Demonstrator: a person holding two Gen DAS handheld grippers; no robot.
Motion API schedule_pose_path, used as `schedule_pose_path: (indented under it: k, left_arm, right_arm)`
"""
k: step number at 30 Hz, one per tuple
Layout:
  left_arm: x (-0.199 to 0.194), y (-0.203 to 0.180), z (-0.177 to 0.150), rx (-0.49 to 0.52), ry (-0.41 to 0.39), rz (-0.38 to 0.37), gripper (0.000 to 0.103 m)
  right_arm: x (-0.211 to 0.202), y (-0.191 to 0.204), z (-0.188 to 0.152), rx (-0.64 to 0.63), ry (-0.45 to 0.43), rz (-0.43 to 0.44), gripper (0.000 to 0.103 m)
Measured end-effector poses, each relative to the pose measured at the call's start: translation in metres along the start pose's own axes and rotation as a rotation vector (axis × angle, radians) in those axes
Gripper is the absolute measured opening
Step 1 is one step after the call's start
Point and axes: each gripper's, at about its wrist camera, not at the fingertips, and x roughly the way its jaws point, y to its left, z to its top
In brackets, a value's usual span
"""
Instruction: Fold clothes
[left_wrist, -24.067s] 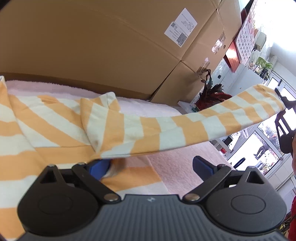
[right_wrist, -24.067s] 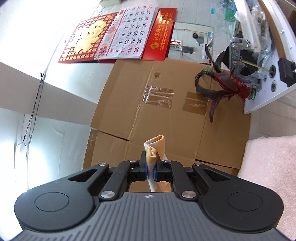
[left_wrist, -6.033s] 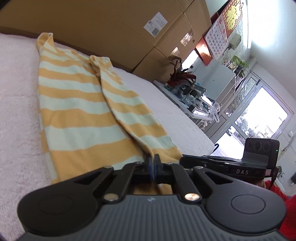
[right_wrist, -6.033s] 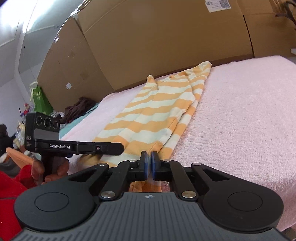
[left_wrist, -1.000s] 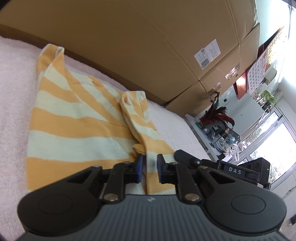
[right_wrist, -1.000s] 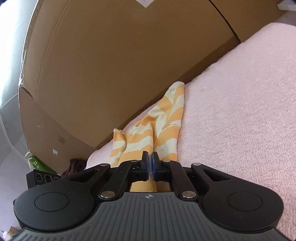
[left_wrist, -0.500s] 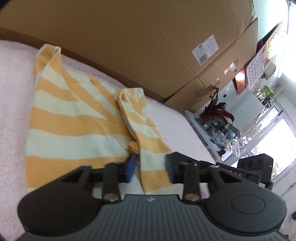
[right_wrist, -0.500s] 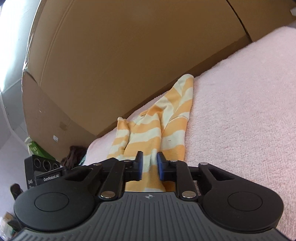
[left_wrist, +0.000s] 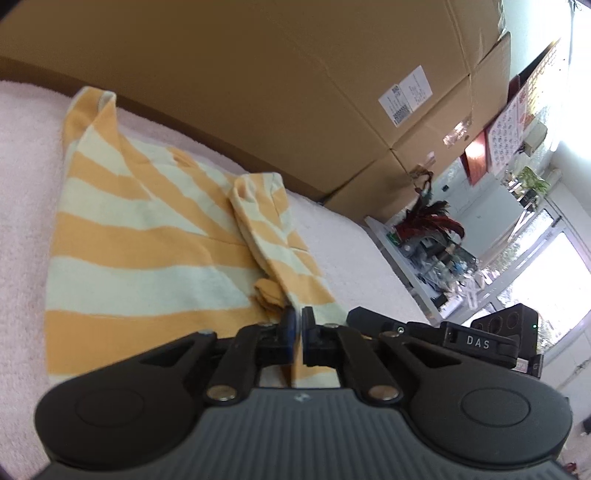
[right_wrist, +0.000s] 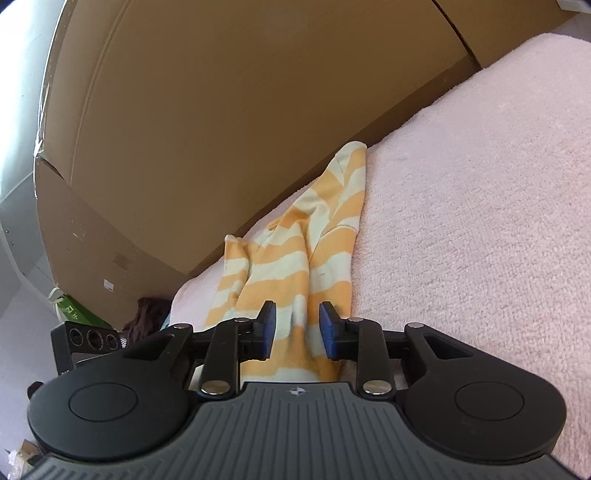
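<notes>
Orange-and-cream striped shirt (left_wrist: 147, 229) lies folded lengthwise on the pink blanket (right_wrist: 480, 221), long axis running away from both hand-held grippers. The left one (left_wrist: 298, 325) is nearly shut at its near hem, grip uncertain; the right (right_wrist: 294, 325) gapes empty over that hem.

1. The right gripper (right_wrist: 297, 326) hangs low over a pink towel (right_wrist: 480, 221), its 2 blue-padded jaws parted.
2. A striped orange-and-cream garment (right_wrist: 291, 258) lies folded lengthwise between and beyond them.
3. Cardboard boxes (right_wrist: 221, 110) stand behind.
</notes>
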Motion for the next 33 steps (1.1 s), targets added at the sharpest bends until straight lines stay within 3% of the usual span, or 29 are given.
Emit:
schedule_pose_path:
  k: [1, 2, 4, 6, 7, 15, 21, 23, 25, 26, 28, 31, 33]
  left_arm:
    - [0.001, -0.001, 0.000, 0.002, 0.015, -0.014, 0.033]
    - [0.002, -0.003, -0.001, 0.013, 0.018, -0.012, 0.039]
    - [0.002, -0.009, -0.004, 0.051, 0.004, 0.019, 0.033]
    - [0.002, -0.008, -0.004, 0.051, -0.002, 0.028, 0.014]
    - [0.002, -0.007, -0.004, 0.042, -0.002, 0.028, 0.000]
    - [0.006, -0.007, -0.004, 0.062, -0.002, 0.120, 0.000]
    - [0.003, -0.001, -0.003, 0.032, -0.009, 0.101, 0.002]
    - [0.003, -0.002, -0.003, 0.039, -0.003, 0.079, 0.020]
    - [0.003, -0.008, -0.004, 0.069, 0.003, 0.061, 0.032]
    - [0.003, -0.011, -0.005, 0.089, 0.004, 0.063, 0.033]
    - [0.005, -0.014, -0.007, 0.111, 0.009, 0.074, 0.029]
    - [0.005, -0.007, -0.005, 0.071, 0.005, 0.089, 0.001]
    - [0.003, -0.002, -0.003, 0.039, -0.011, 0.096, 0.000]
  right_arm:
    - [-0.004, 0.000, -0.002, 0.000, 0.003, 0.006, 0.029]
    - [-0.008, 0.001, -0.004, 0.000, 0.006, 0.012, 0.030]
    - [-0.015, 0.007, -0.010, -0.039, 0.006, 0.006, 0.023]
    - [-0.017, 0.017, -0.016, -0.106, 0.006, -0.032, 0.011]
    - [-0.018, 0.021, -0.018, -0.132, 0.006, -0.054, 0.008]
    - [-0.026, 0.005, -0.016, -0.020, -0.053, -0.009, 0.009]
    - [-0.034, -0.009, -0.015, 0.075, -0.074, 0.031, 0.027]
    - [-0.036, -0.009, -0.018, 0.087, -0.036, 0.012, 0.026]
    - [-0.036, 0.001, -0.023, 0.021, -0.018, 0.011, 0.025]
    - [-0.035, 0.007, -0.025, -0.021, -0.009, 0.007, 0.022]
    - [-0.033, 0.018, -0.029, -0.103, -0.015, -0.018, 0.009]
    - [-0.029, 0.029, -0.032, -0.177, -0.029, -0.053, 0.008]
    - [-0.027, 0.028, -0.032, -0.179, -0.030, -0.069, 0.008]
